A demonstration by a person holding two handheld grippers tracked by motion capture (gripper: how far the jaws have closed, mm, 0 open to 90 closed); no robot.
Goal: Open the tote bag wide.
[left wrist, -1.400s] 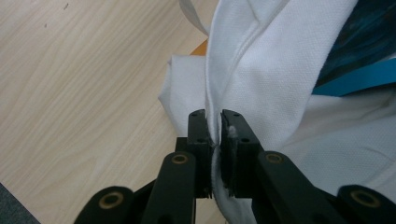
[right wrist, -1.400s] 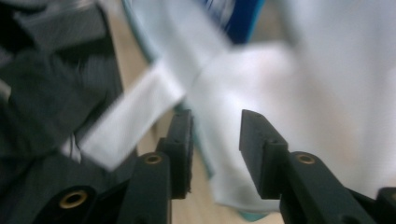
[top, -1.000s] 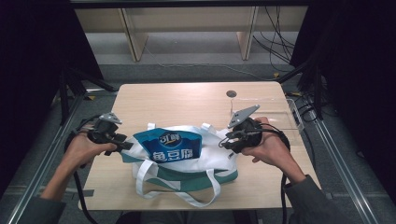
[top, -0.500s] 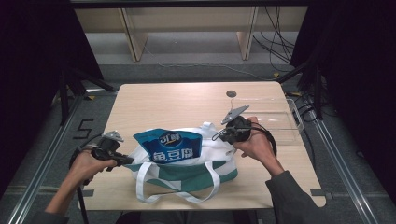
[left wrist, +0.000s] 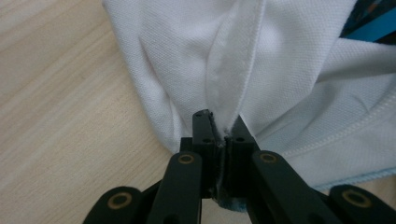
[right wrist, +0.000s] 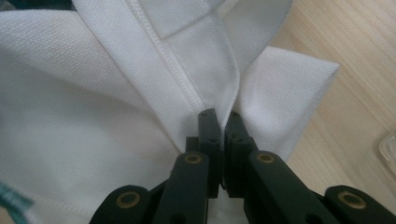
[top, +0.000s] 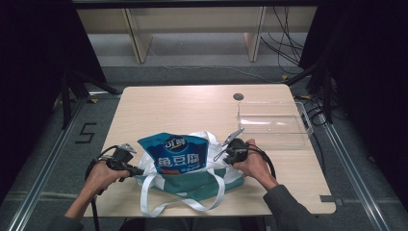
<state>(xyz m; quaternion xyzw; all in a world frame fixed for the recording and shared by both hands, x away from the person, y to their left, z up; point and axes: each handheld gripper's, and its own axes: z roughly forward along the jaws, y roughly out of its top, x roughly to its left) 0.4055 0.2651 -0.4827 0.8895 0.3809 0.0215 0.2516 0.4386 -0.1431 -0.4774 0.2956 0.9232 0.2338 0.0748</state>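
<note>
A white and green tote bag [top: 192,180] lies on the wooden table [top: 183,108] near its front edge. A blue snack pouch [top: 178,153] stands up out of the bag's mouth. My left gripper [top: 137,170] is at the bag's left side, and in the left gripper view it [left wrist: 222,126] is shut on a fold of the white cloth [left wrist: 187,56]. My right gripper [top: 222,155] is at the bag's right side, and in the right gripper view it [right wrist: 220,119] is shut on the seamed white rim [right wrist: 93,93]. The white handles [top: 159,202] trail toward the front edge.
A clear plastic box [top: 272,122] sits at the table's right side, behind my right hand. A round cable hole [top: 238,96] is near the far edge. Dark stands and cables surround the table on the floor.
Both hands have sunk toward the table beside the bag, and the right one has come in toward the pouch. The bag and pouch sit lower and nearer the front edge.
</note>
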